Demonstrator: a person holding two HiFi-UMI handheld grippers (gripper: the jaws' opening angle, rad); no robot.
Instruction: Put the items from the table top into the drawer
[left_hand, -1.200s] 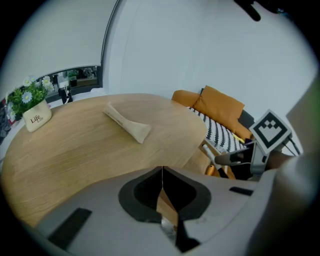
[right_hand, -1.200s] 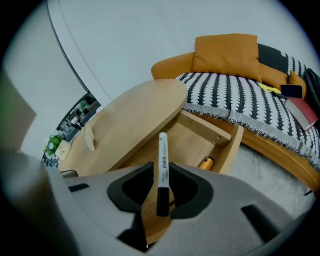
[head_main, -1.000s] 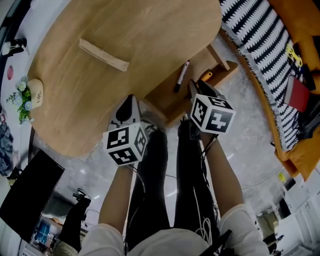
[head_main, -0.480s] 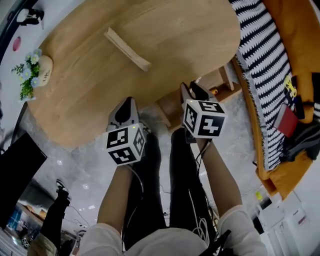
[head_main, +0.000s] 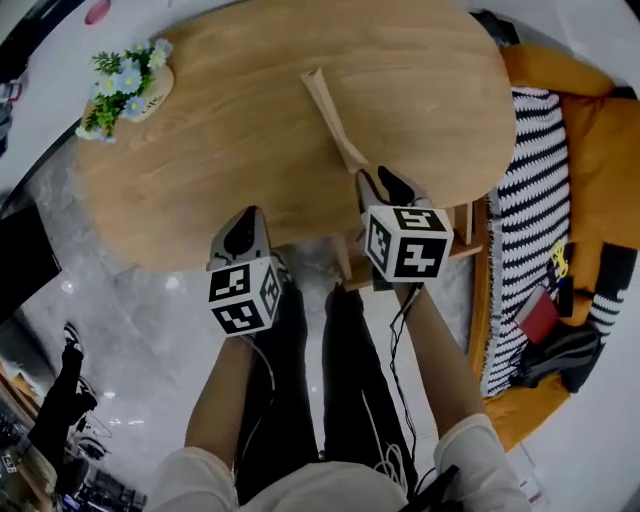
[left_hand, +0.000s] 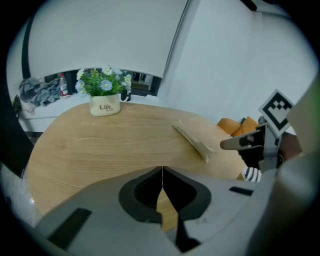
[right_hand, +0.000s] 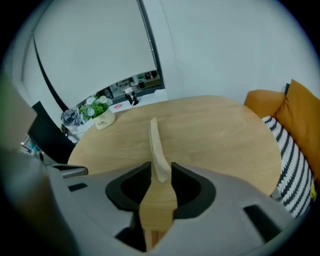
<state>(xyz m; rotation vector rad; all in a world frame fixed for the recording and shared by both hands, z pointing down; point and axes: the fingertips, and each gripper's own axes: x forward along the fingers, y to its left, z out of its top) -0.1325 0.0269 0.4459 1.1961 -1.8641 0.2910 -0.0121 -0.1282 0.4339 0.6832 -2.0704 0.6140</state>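
A long beige strip (head_main: 333, 118) lies flat on the oval wooden table (head_main: 230, 140). My right gripper (head_main: 383, 182) hovers at the strip's near end. In the right gripper view the strip (right_hand: 156, 145) runs away from the gap of the right gripper (right_hand: 161, 169), whose jaws have just been opening. The strip's end shows between them, and the pads do not press on it. My left gripper (head_main: 240, 228) is over the table's near edge, apart from the strip. The left gripper (left_hand: 162, 169) is shut on nothing. A wooden drawer edge (head_main: 462, 248) pokes out under the table, its inside hidden.
A small pot of flowers (head_main: 125, 88) stands at the table's far left. An orange sofa with a striped blanket (head_main: 530, 200) runs along the right, with a red item (head_main: 537, 315) and dark things on it. A black panel (head_main: 20, 265) is at left. The person's legs (head_main: 320, 380) are below.
Both grippers have moved from in front of the open drawer up to the table's near edge. The right one now sits at the strip's end. The pen in the drawer is out of sight.
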